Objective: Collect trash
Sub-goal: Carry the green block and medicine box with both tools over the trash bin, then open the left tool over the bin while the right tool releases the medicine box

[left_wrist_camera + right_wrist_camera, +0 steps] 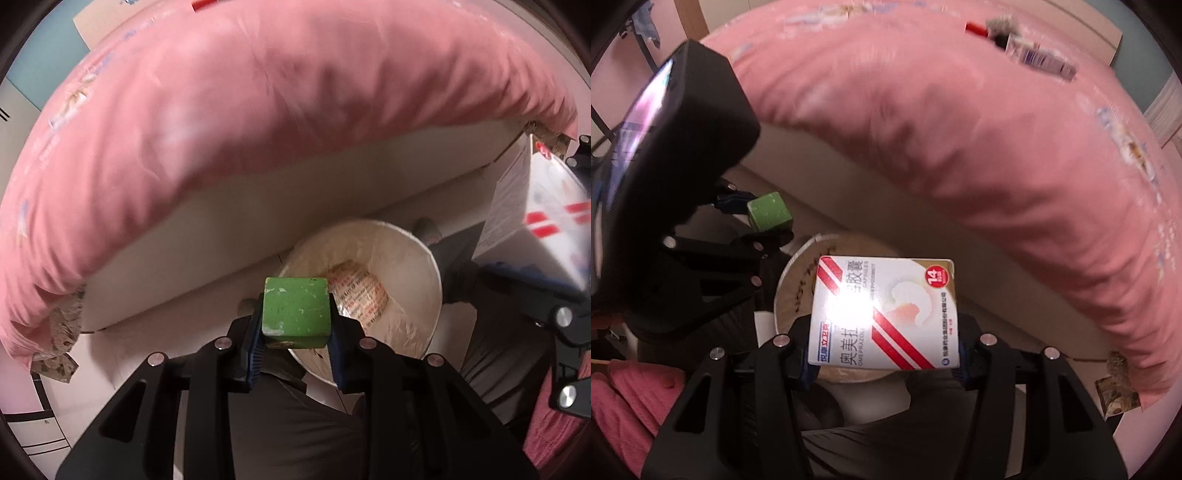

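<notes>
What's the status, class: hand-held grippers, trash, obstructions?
Left hand-held gripper shut on green block. Right hand-held gripper shut on medicine box. Both above lined bin. Nothing in the way.

"OMEPRAZOLE" and a red "14" on the white medicine box (884,314)

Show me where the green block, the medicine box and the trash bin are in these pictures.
green block (295,310): left wrist view, on its front face between the jaws.
medicine box (882,314): right wrist view, on its printed top face.
trash bin (413,258): left wrist view, on its lined inner wall.
</notes>
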`<control>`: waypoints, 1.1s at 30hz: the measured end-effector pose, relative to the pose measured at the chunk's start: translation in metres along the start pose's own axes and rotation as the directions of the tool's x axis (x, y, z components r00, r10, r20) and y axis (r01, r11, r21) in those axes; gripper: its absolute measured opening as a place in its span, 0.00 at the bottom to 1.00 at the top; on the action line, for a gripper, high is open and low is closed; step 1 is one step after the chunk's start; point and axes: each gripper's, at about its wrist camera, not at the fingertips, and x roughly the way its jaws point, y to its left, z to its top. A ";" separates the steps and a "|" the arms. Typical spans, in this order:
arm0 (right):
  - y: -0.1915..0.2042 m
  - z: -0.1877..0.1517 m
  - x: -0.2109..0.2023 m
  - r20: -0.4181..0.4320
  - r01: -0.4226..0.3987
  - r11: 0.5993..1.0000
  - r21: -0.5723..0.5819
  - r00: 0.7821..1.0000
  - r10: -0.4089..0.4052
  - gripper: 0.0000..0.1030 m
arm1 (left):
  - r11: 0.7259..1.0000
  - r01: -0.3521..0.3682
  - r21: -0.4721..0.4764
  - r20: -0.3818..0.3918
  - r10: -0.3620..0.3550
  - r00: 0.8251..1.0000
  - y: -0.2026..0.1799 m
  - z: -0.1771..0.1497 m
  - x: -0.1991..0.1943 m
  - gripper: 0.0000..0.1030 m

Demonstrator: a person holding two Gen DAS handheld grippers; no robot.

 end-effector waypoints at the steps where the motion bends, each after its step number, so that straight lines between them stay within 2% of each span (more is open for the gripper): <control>1: 0.000 -0.002 0.008 -0.020 -0.004 1.000 0.002 1.000 0.004 0.53 | 1.000 0.010 -0.001 -0.017 -0.010 1.000 -0.001 -0.002 0.007 0.31; 6: 0.001 -0.007 0.039 -0.090 -0.025 1.000 0.000 0.996 0.025 0.54 | 1.000 0.030 -0.004 -0.072 -0.030 0.997 -0.002 -0.006 0.032 0.31; 9: 0.004 -0.010 0.055 -0.133 -0.030 1.000 -0.006 0.991 0.029 0.53 | 1.000 0.020 0.013 -0.100 -0.019 0.995 -0.006 -0.008 0.049 0.31; 19: 0.006 -0.013 0.109 -0.254 -0.076 0.997 0.001 0.964 0.073 0.53 | 0.998 0.065 0.017 -0.211 -0.060 0.976 -0.020 -0.012 0.102 0.31; 26: -0.001 -0.013 0.150 -0.350 -0.104 0.994 0.042 0.930 0.112 0.54 | 0.997 0.078 -0.016 -0.308 -0.080 0.948 -0.017 -0.014 0.145 0.31; 33: 0.003 -0.028 0.187 -0.427 -0.118 0.990 0.074 0.894 0.139 0.53 | 0.995 0.087 -0.050 -0.409 -0.100 0.907 -0.019 -0.016 0.187 0.31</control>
